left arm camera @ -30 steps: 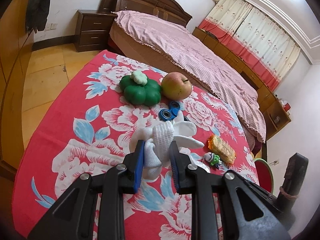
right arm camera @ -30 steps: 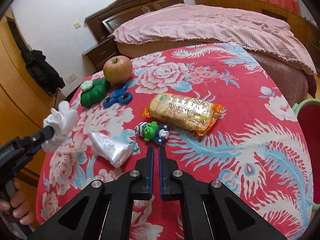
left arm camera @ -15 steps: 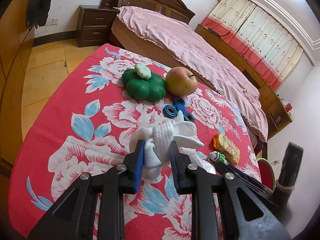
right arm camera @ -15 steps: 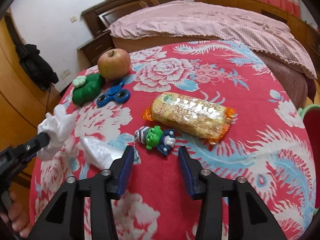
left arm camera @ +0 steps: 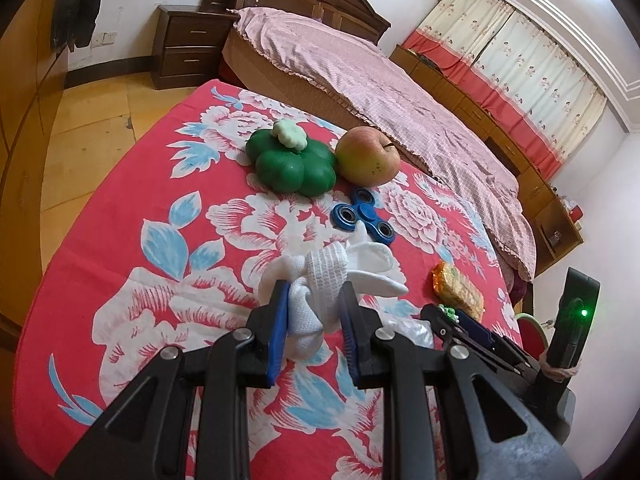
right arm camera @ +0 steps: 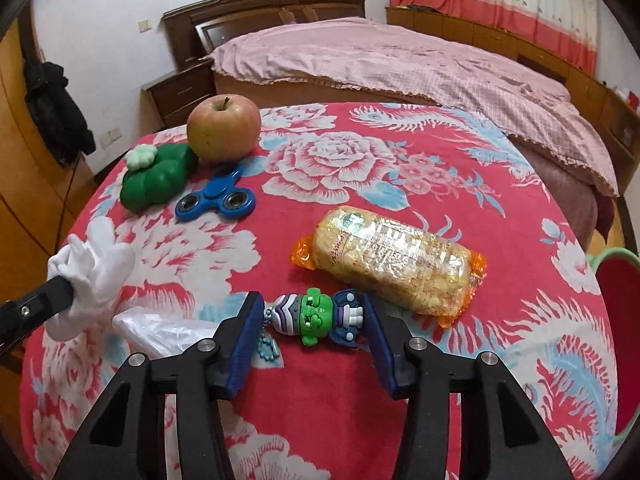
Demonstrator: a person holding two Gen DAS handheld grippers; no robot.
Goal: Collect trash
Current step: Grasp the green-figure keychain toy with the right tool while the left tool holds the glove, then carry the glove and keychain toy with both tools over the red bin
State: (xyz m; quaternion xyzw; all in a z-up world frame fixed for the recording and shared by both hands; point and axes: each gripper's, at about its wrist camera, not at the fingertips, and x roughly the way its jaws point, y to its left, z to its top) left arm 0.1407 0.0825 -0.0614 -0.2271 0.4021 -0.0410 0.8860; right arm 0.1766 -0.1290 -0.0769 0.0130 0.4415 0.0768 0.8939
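Observation:
My left gripper (left arm camera: 314, 308) is shut on a crumpled white glove (left arm camera: 320, 280) and holds it above the red floral tablecloth; the glove also shows in the right wrist view (right arm camera: 92, 276). My right gripper (right arm camera: 312, 316) is open, its jaws either side of a small green-headed toy keychain (right arm camera: 316, 316) lying on the cloth, not touching it. A clear plastic bag (right arm camera: 160, 330) lies just left of the toy. A wrapped cracker packet (right arm camera: 390, 264) lies right of the toy and shows in the left wrist view (left arm camera: 458, 286).
An apple (right arm camera: 224, 128), a green pepper toy (right arm camera: 156, 178) and a blue fidget spinner (right arm camera: 216, 200) sit at the table's far left. A bed (right arm camera: 400, 68) stands beyond the table. A red chair (right arm camera: 620, 320) is at the right edge.
My right gripper opened from shut and moved forward until its jaws straddle the toy keychain. My left gripper kept hold of the glove and drifted a little.

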